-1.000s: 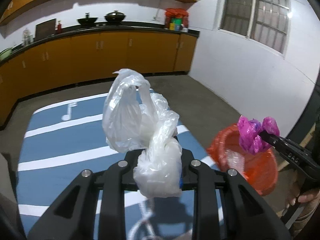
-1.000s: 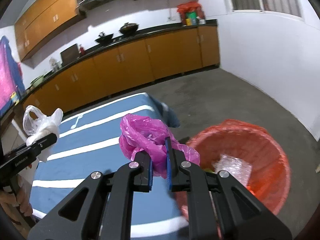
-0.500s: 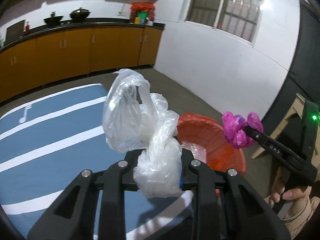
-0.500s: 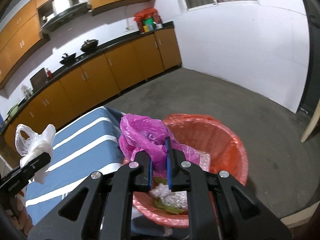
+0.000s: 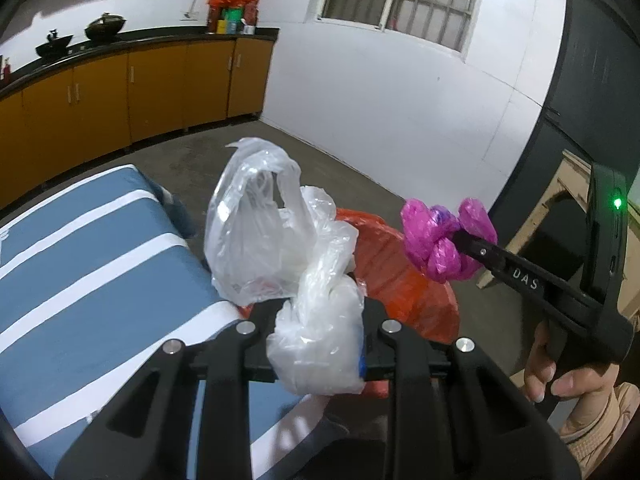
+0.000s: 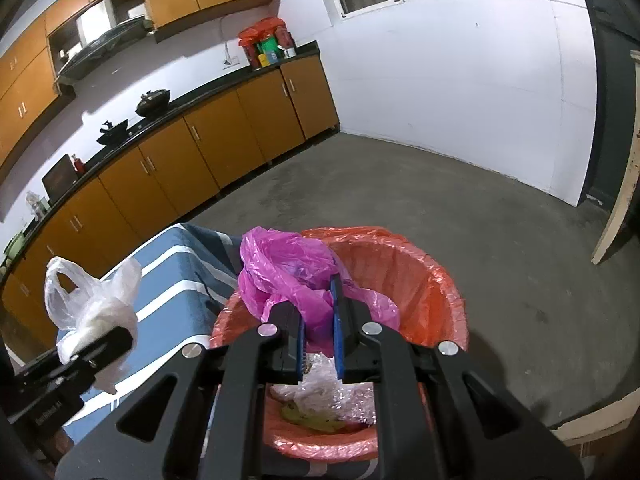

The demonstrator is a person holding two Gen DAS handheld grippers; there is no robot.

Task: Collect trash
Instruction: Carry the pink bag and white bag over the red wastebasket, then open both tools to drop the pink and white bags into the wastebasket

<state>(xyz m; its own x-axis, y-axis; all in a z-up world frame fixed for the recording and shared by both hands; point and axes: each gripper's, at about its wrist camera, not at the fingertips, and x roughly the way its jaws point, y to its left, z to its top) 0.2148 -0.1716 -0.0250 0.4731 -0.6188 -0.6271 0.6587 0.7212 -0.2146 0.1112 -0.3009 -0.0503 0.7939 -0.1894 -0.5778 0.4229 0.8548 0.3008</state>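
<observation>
My left gripper (image 5: 320, 344) is shut on a crumpled clear white plastic bag (image 5: 276, 240), held over the table's right edge; it also shows in the right wrist view (image 6: 92, 308). My right gripper (image 6: 318, 320) is shut on a crumpled pink plastic bag (image 6: 288, 268) and holds it above the near rim of a trash bin with an orange-red liner (image 6: 424, 280). From the left wrist view the pink bag (image 5: 440, 240) hangs beyond the bin (image 5: 396, 280). The bin holds clear wrap and greenish scraps (image 6: 320, 404).
A table with a blue, white-striped cloth (image 5: 100, 264) stands left of the bin. Brown kitchen cabinets (image 6: 200, 152) line the far wall. A white wall (image 6: 460, 80) and a pale wooden frame (image 5: 568, 188) are on the right. The floor is bare grey concrete (image 6: 500, 232).
Both grippers have swung right, from over the table toward the bin. The pink bag is now above the bin, and the white bag has reached the table's right edge.
</observation>
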